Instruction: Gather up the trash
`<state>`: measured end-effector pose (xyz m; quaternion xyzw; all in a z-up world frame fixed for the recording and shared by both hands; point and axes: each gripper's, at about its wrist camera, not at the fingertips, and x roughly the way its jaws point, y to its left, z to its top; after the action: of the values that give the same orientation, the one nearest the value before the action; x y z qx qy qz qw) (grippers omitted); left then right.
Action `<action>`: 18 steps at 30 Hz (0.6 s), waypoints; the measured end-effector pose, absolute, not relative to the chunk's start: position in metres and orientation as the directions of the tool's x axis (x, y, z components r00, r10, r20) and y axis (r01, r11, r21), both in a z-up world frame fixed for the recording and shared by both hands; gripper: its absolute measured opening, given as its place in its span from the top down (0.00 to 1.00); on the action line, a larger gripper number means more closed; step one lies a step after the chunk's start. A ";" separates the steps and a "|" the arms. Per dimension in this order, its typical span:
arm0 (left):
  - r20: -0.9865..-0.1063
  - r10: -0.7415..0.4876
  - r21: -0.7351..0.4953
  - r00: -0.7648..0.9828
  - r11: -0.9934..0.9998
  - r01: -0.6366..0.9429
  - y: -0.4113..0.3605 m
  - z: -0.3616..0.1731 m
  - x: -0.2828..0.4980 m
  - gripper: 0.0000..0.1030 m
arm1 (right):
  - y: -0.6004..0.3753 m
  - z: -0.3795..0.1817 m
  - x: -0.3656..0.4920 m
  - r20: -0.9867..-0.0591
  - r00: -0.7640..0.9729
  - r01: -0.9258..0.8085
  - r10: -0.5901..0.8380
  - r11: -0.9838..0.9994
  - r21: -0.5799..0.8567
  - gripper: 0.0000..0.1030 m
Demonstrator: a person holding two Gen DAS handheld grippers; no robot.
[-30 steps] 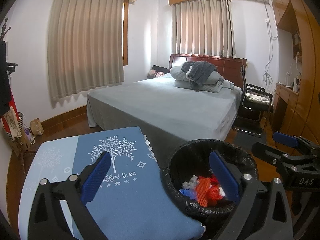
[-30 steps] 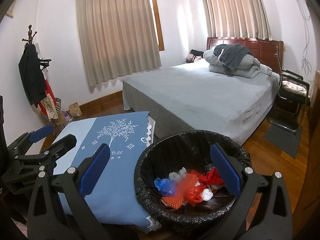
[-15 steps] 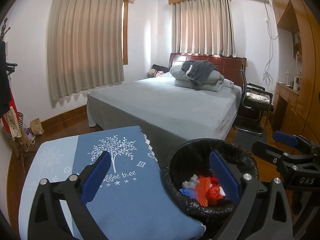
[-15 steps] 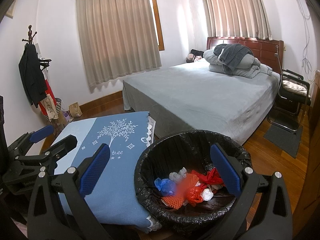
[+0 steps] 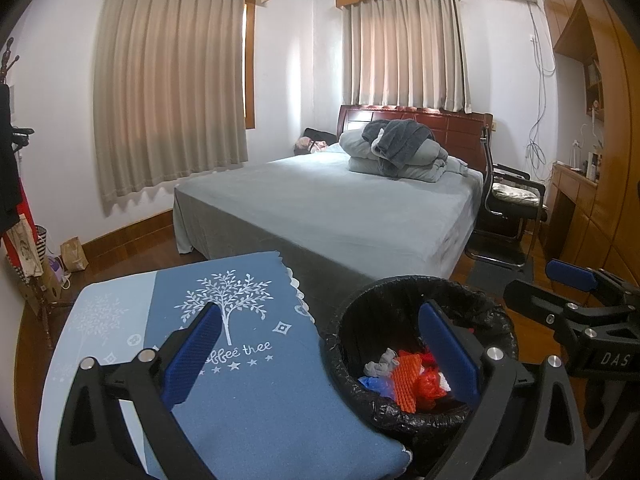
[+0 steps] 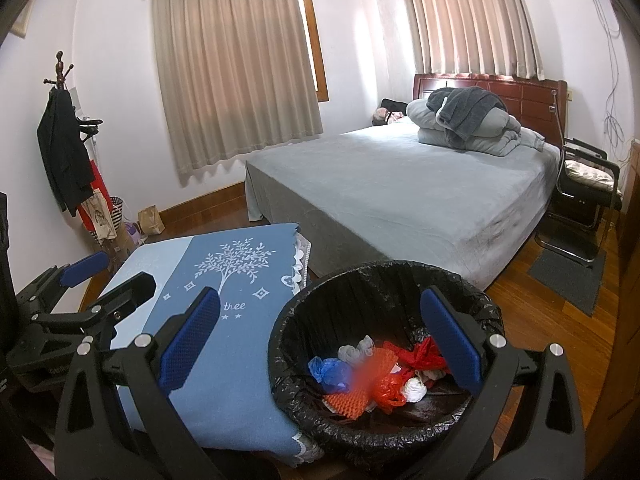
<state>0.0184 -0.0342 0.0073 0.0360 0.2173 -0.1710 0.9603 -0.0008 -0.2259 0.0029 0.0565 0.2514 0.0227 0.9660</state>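
Left gripper (image 5: 320, 352) hangs with fingers (image 5: 192, 354) spread wide, empty, above the blue-clothed tabletop (image 5: 256, 400). Lined trash bin (image 5: 360, 312) beside it holds crumpled scraps (image 5: 404, 376).

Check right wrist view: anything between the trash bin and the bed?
Nothing: only bare wood floor separates the trash bin from the bed in the right wrist view.

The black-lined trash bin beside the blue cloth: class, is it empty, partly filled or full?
Partly filled. In the trash bin, crumpled red, blue, white and orange trash covers only the bottom; the liner wall above it is bare.
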 end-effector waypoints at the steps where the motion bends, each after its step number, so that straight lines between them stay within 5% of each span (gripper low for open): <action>1: -0.431 -0.313 -0.005 0.847 0.939 0.344 -0.033 0.007 0.018 0.06 | -0.226 0.003 -0.001 -0.484 0.872 -0.015 0.072 0.993 0.120 0.05; 18: -0.432 -0.309 -0.003 0.847 0.940 0.341 -0.032 0.006 0.018 0.06 | -0.215 0.001 0.000 -0.494 0.866 -0.018 0.079 0.992 0.128 0.05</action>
<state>0.0177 -0.0322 0.0057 0.0371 0.2183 -0.1692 0.9604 -0.0003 -0.2152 0.0009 0.0595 0.2575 0.0251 0.9641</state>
